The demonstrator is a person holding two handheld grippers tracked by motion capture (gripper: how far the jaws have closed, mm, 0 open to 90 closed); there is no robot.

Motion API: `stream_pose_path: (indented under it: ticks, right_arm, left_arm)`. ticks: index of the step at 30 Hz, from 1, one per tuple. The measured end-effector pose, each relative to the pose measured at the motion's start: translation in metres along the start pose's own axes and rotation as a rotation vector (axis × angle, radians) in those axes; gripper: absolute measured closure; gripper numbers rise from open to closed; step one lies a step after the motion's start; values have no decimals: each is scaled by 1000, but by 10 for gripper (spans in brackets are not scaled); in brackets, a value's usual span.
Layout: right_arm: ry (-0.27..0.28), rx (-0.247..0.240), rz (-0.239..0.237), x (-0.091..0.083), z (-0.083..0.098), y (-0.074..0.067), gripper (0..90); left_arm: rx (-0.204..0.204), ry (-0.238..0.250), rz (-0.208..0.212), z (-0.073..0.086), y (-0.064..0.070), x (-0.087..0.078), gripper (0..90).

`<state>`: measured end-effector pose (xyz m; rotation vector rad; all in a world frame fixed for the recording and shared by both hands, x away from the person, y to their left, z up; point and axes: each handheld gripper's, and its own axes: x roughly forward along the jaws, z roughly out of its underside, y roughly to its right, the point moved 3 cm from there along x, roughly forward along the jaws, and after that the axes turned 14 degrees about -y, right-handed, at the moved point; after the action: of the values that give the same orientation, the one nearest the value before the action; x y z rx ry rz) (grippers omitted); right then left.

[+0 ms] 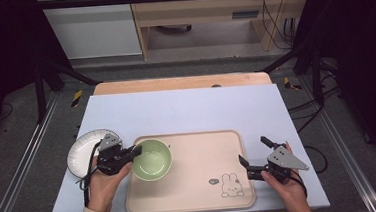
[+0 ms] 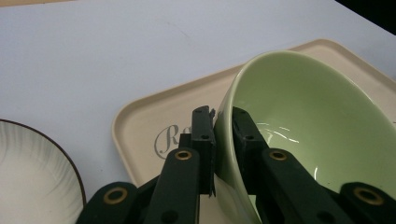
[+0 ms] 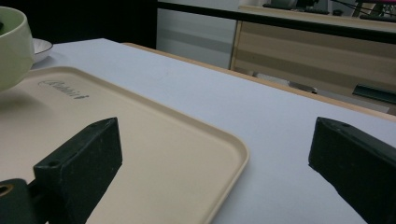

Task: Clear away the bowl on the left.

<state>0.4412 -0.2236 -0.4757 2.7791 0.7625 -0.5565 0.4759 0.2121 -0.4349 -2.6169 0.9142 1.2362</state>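
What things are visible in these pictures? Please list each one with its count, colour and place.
bowl: one, light green, at the left end of the tray, tilted, its rim pinched by the left tool
tray: one, beige, with a small rabbit drawing near its front right corner, lies on the mat at the near side
plate: one, white with a dark rim, on the mat left of the tray
mat: one, pale blue, covers the table top
table: one, light wood, its far edge shows beyond the mat
left tool: one, black, shut on the bowl rim, one jaw inside and one outside
right tool: one, black, open, at the right edge of the tray, holding nothing
hands: two, each holds one tool
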Motion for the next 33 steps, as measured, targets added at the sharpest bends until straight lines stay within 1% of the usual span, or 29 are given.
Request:
stream_pose_path:
  ticks: [4, 10, 12, 13, 15, 16, 17, 21, 27, 31, 33]
  right_arm:
    - [-1, 1, 0, 0, 0, 0, 29]
    - [-2, 0, 0, 0, 0, 0, 29]
    - [-2, 2, 0, 0, 0, 0, 29]
    - [-1, 1, 0, 0, 0, 0, 29]
    - [-1, 0, 0, 0, 0, 0, 29]
    - [-1, 0, -1, 0, 0, 0, 29]
    - [-1, 0, -1, 0, 0, 0, 29]
    - [-2, -1, -1, 0, 0, 0, 29]
    - [-3, 1, -1, 0, 0, 0, 29]
    - [-4, 1, -1, 0, 1, 0, 29]
    - [-4, 2, -2, 0, 0, 0, 29]
  left_arm:
    - [3, -1, 10, 0, 4, 3, 815]
    - [9, -11, 38, 1, 12, 10, 815]
    - [16, -22, 57, 1, 19, 14, 814]
    - [25, -27, 73, 1, 25, 18, 814]
    - [31, -28, 78, 0, 28, 20, 814]
    - [40, -30, 97, 0, 35, 23, 814]
    - [40, -30, 97, 0, 35, 23, 814]
    - [49, -41, 142, -1, 47, 30, 814]
    - [58, -47, 161, -3, 59, 37, 813]
    - [65, -57, 155, -3, 61, 41, 812]
    - [60, -57, 153, -3, 60, 42, 811]
